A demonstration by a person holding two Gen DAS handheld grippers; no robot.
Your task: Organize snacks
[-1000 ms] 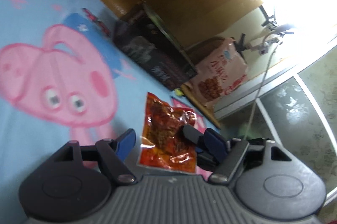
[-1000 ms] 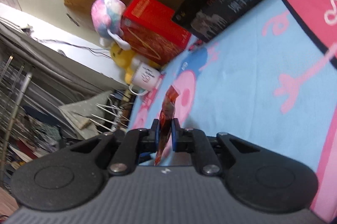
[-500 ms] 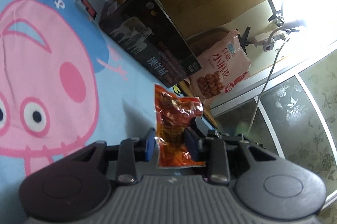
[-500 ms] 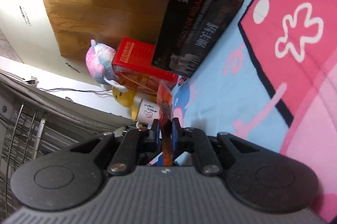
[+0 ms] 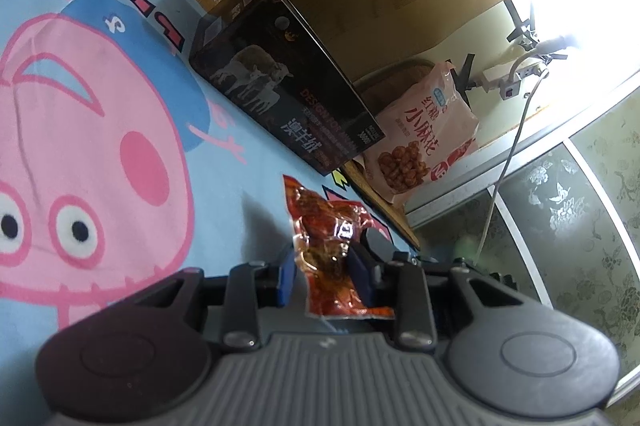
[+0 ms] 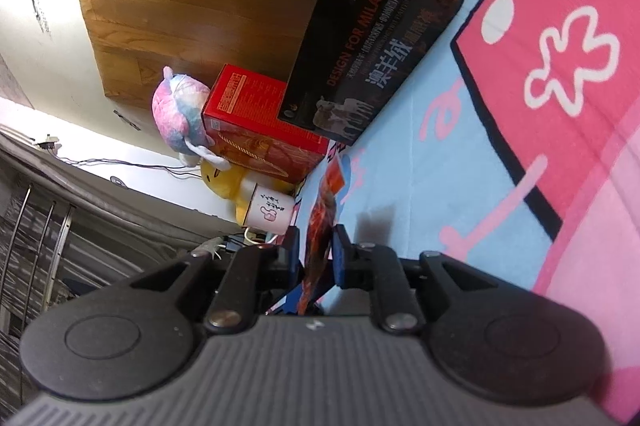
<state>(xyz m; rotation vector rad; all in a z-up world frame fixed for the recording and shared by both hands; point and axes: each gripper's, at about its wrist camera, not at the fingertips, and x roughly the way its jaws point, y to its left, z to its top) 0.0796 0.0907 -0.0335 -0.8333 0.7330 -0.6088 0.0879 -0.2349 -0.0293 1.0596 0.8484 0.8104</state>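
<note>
The left hand-held gripper (image 5: 326, 272) is closed on a red snack packet (image 5: 328, 246), pinching its lower half so the top stands free above the blue cartoon mat (image 5: 240, 185). The right hand-held gripper (image 6: 316, 252) likewise clamps a red packet (image 6: 320, 226), seen edge-on between its blue pads (image 6: 340, 258); it may be the same packet held from two sides, though the views do not settle that. Both holds keep the snack lifted off the mat, probably so it can be carried toward the others. Ahead lie a black box (image 5: 280, 89) and a pink snack bag (image 5: 424, 137) at the mat's edge, a likely gathering spot.
</note>
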